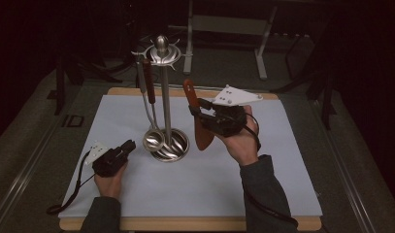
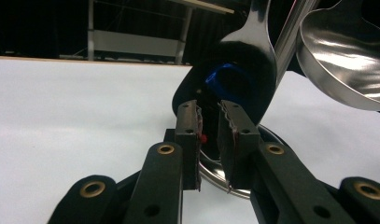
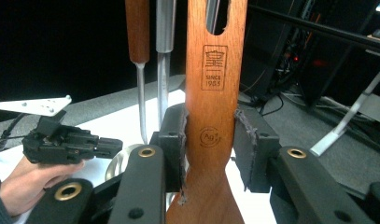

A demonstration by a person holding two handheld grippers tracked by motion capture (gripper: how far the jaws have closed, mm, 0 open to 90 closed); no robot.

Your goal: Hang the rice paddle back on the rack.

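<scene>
A steel utensil stand (image 1: 165, 97) with a round base (image 1: 178, 149) rises from the white mat. A ladle (image 1: 154, 138) with a wooden handle hangs from its top ring. My right gripper (image 1: 196, 112) is to the right of the pole, shut on a wooden spatula (image 1: 203, 135) held off the mat. In the right gripper view the pads press both edges of the spatula (image 3: 215, 70) on either side of my right gripper (image 3: 210, 126). My left gripper (image 1: 131, 145) rests low, left of the base. Its jaws (image 2: 210, 119) stand slightly apart with nothing between them, facing a shiny spoon bowl (image 2: 243, 65) and the ladle (image 2: 346, 60).
The mat (image 1: 195, 189) lies on a wooden board (image 1: 185, 224) on a grey table. Metal frame legs (image 1: 263, 48) stand behind the table in the dark. The left gripper's cable (image 1: 71, 194) trails over the mat's left edge.
</scene>
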